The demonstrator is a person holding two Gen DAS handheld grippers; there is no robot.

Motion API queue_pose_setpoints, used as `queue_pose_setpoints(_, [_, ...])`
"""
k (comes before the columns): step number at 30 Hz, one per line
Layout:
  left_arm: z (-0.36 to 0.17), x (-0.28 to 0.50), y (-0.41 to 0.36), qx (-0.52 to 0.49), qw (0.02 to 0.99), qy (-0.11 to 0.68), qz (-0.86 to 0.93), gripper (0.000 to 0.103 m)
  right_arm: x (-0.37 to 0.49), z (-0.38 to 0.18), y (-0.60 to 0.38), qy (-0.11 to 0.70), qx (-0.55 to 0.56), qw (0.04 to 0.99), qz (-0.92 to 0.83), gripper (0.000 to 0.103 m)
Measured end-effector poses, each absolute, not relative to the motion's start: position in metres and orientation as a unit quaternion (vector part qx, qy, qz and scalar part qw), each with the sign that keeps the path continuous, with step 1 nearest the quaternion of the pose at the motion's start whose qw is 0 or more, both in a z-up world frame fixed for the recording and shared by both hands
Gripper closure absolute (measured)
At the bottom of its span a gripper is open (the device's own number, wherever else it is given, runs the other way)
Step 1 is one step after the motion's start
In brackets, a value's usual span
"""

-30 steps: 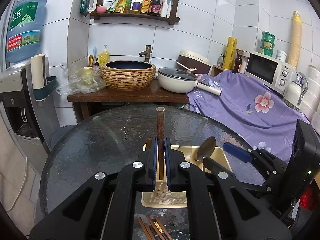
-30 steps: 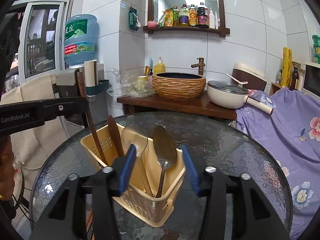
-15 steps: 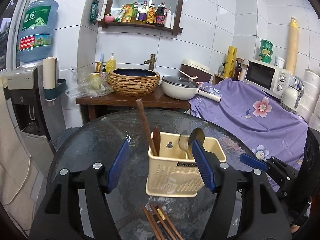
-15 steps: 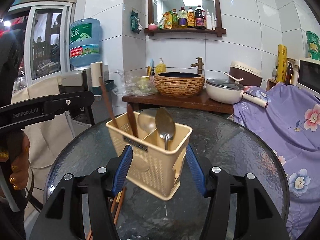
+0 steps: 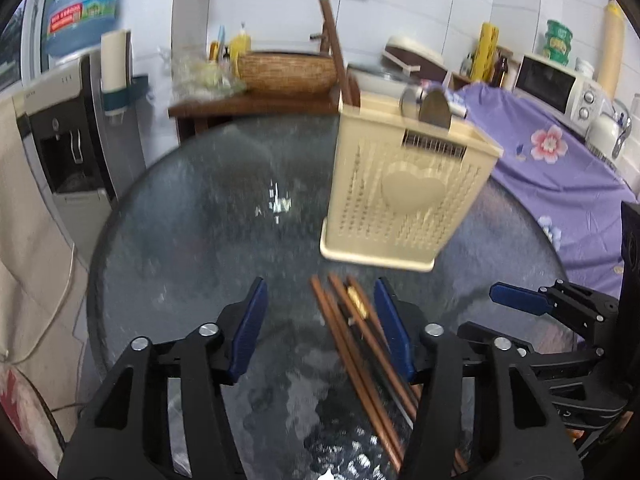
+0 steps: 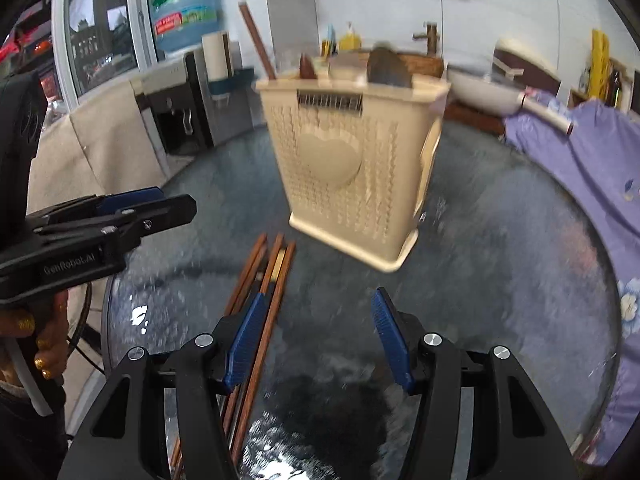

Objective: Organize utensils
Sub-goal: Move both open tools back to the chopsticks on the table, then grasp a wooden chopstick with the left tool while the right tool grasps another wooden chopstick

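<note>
both tongs wide and holding nothing. left gripper (image 5: 320,328) hangs low over the near edge of the round glass tabletop (image 5: 192,208), and the loose chopsticks (image 5: 352,340) lie flat right in its gap, crowding the right-hand finger. right gripper (image 6: 316,332) is also low, but in its own view the chopsticks (image 6: 260,280) pass under and outside its left finger, not between the two.

long axis: bundle runs from the near edge up toward the cream utensil basket (image 5: 404,188), roughly in line with both tongs' reach, slightly fanned at the far tips. so the fingers would close across the sticks, which is the grip you'd want.

my read: left is nearer and better lined up; it likely needs only a small drop and a nudge to centre. basket stands upright past the far tips, toward the middle of the tabletop, already holding a long wooden stick (image 5: 332,44) and spoons (image 5: 434,110). frames are motion-blurred, so i can't count the sticks.
</note>
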State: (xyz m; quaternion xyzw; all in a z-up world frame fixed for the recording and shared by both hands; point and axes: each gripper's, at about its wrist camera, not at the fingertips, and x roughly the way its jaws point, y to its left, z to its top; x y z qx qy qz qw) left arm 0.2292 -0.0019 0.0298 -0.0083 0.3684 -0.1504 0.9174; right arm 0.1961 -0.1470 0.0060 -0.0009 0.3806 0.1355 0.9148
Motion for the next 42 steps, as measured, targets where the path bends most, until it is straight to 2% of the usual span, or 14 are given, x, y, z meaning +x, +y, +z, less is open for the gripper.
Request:
queue_pose_setpoints(3, [0.007, 0.228, -0.004, -0.001, 0.904, 0.400, -0.152, 0.061, 0.198, -0.013, -0.139, 0.421, 0.007, 0.895, 0.146, 0.048])
queue_pose_setpoints(9, [-0.023, 0.225, -0.009, 0.012, 0.885, 0.437, -0.161, 0.069, 0.199, -0.036, -0.122, 0.459, -0.002, 0.876, 0.147, 0.049])
queue_pose_setpoints(27, [-0.033, 0.224, -0.028, 0.037, 0.874, 0.453, -0.174, 0.076, 0.205, -0.037, -0.137, 0.463, -0.015, 0.882, 0.087, 0.053])
queue_pose_setpoints(42, [-0.036, 0.230, -0.033, 0.047, 0.871, 0.459, -0.167, 0.076, 0.210, -0.041, -0.142, 0.477, -0.032, 0.875, 0.077, 0.056])
